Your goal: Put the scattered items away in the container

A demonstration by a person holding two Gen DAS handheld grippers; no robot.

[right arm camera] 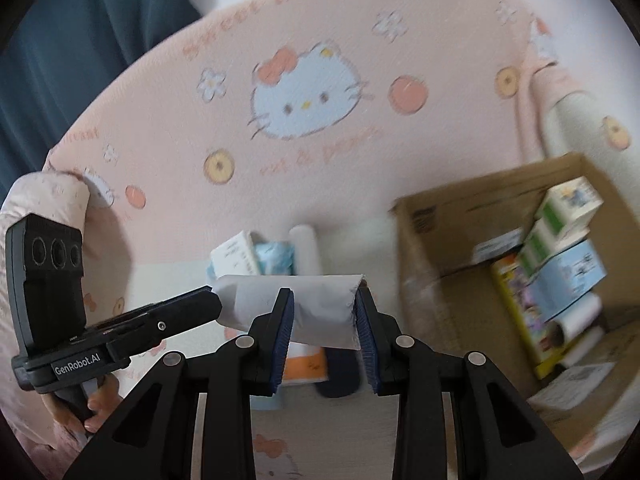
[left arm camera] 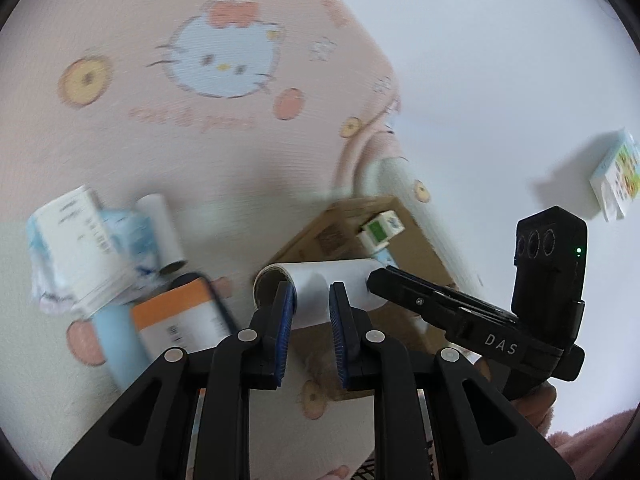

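Together the two grippers carry one white roll, each clamped on a different part of it. Between the left gripper's (left arm camera: pixel 313 300) blue pads sits the roll (left arm camera: pixel 320 280), its long axis running crosswise to the fingers, open cardboard end just left of the jaws and the far end reaching right, where the right gripper's black fingers bite it. Seen from the right gripper (right arm camera: pixel 324 312), the same roll (right arm camera: pixel 316 304) again lies across the jaws, which are partly closed and pressing its crumpled right end, while the left gripper's fingers come in from the left to pinch the other end. Both sets of jaws stand at a narrow gap filled by the roll, so neither is free. Beyond and to the right of the right jaws stands the box (right arm camera: pixel 440 216), open-topped, already holding cartons, a book and another roll; from the left jaws it lies just behind the held roll. The right hand appears nearer the box, so the carry probably swings rightward with that end leading. Left of and beyond the left jaws, a pile (left arm camera: pixel 92 256) of packets, a second roll and an orange-and-white item lies on the printed bedding (left arm camera: pixel 200 152), not yet tidied. Dropping the roll cleanly seems to need both grips released over the opening.
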